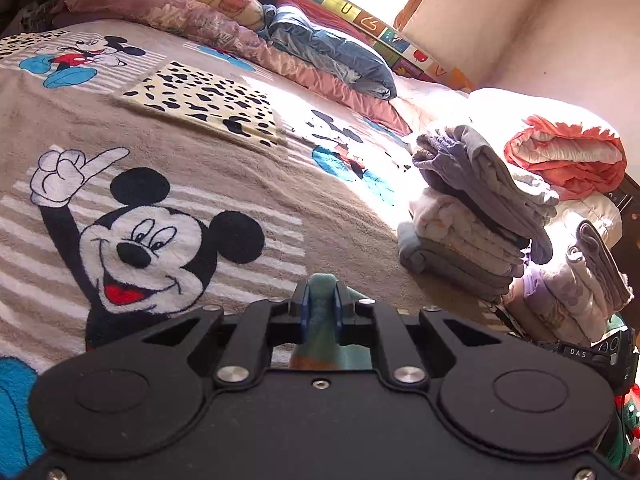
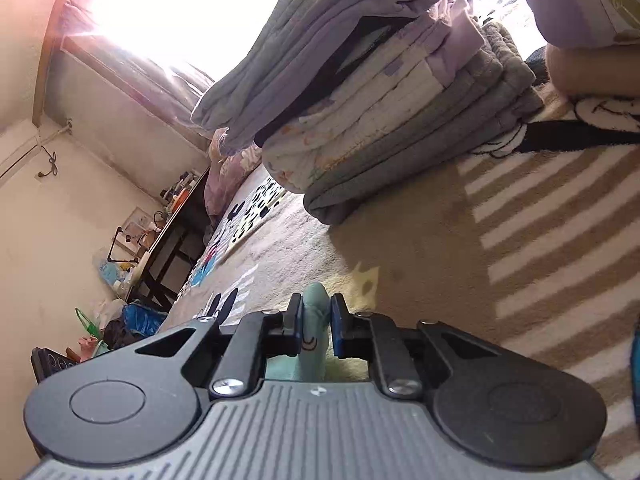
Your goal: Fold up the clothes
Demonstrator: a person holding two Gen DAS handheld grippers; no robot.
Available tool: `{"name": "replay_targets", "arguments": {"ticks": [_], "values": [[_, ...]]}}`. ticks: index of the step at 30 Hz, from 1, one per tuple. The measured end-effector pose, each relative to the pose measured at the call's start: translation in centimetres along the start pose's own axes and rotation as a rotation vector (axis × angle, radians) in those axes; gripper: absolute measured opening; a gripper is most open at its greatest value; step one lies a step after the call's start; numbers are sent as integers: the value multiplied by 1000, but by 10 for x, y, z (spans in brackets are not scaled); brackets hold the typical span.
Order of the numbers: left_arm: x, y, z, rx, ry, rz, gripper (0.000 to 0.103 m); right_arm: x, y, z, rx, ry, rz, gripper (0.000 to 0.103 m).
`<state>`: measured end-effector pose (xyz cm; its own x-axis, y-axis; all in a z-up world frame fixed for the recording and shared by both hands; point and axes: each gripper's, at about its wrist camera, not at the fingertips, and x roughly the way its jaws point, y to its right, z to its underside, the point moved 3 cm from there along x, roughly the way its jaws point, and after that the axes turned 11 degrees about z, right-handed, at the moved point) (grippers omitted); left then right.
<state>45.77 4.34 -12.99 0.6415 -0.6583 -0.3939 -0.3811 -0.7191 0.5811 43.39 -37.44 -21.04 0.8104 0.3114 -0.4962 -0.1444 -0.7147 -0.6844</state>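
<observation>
Two tongs show, each clamped narrow on cloth: the left tongs [image 1: 322,300] pinch a teal-green garment [image 1: 323,320] that rises between the blue pads; the right tongs [image 2: 315,320] grip a pale mint fold [image 2: 314,332] with a small dark curved print; both sit low over the bed's cartoon-mouse blanket [image 1: 168,184]; ahead and right of the left tongs stand two stacks of folded clothes [image 1: 468,216], with an orange bundle [image 1: 568,156] beyond; a device at the far right reads "DAS"; ahead of the right tongs one stack [image 2: 400,120] looms close; a cluttered dark desk [image 2: 168,236] lies far left
</observation>
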Motion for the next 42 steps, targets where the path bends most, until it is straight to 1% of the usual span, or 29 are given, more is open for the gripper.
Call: {"name": "replay_targets", "arguments": {"ticks": [2,4,5,6,7,8,10,11,14,15,16,17,18,19,20,23,24,28,30,31,32,33,34,35,36,37,38,40,42], "values": [[2,-4,-3,-45,18,35,9,-1,1,-2,-3,10,18,16],[8,-12,-1,-91,14,26,9,0,3,-2,-21,14,55,16],[12,-17,2,-101,5,4,9,2,4,-2,-34,15,82,16],[17,-22,6,-110,-13,-37,9,4,7,0,-34,11,109,16],[21,-29,10,-127,-32,-96,12,7,11,2,-31,6,136,16],[21,-35,12,-149,-30,-118,15,9,14,3,-29,1,164,19],[19,-45,16,-194,-21,-157,22,7,20,4,9,24,168,23],[16,-45,15,-191,-18,-155,23,4,23,2,32,39,160,31],[11,-39,13,-179,-16,-128,24,0,18,-2,-7,48,154,42],[13,-38,14,-176,-31,-116,28,2,16,-1,-17,37,147,45],[16,-36,15,-173,-46,-104,43,5,15,1,-23,18,136,50],[20,-35,19,-167,-54,-107,48,10,14,3,-33,-3,129,49],[26,-35,22,-160,-61,-113,47,11,12,5,-38,-5,119,43],[25,-38,23,-191,-50,-99,14,13,11,6,-42,-4,108,19],[25,-42,25,-224,-37,-85,6,14,10,8,-47,-3,97,13],[22,-53,28,-313,-5,-50,6,1,13,1,19,65,-2,13],[22,-55,28,-334,0,-45,6,1,12,0,6,65,8,13],[18,-66,31,-415,18,-28,6,12,3,9,-130,58,158,13],[16,-71,32,-456,28,-19,6,10,-12,13,-235,93,200,13],[17,-71,32,-454,23,-31,6,11,-18,15,-302,97,236,13],[19,-71,33,-450,18,-44,7,16,-20,18,-343,89,284,17],[20,-72,34,-446,13,-57,9,21,-15,22,-350,67,324,19],[20,-71,34,-441,14,-62,12,15,-14,20,-340,80,327,19],[20,-70,34,-435,16,-67,13,6,-14,17,-328,100,324,29],[17,-67,32,-419,27,-77,13,-2,-14,14,-317,119,320,34],[13,-62,29,-391,36,-99,17,-10,-15,11,-305,138,317,42],[8,-52,25,-317,51,-144,19,-18,-15,8,-294,158,314,42],[-2,-26,20,-167,73,-234,20,-40,-15,4,-267,192,301,42],[-6,5,22,-29,53,-243,20,-68,-15,6,-241,210,277,42]]}}
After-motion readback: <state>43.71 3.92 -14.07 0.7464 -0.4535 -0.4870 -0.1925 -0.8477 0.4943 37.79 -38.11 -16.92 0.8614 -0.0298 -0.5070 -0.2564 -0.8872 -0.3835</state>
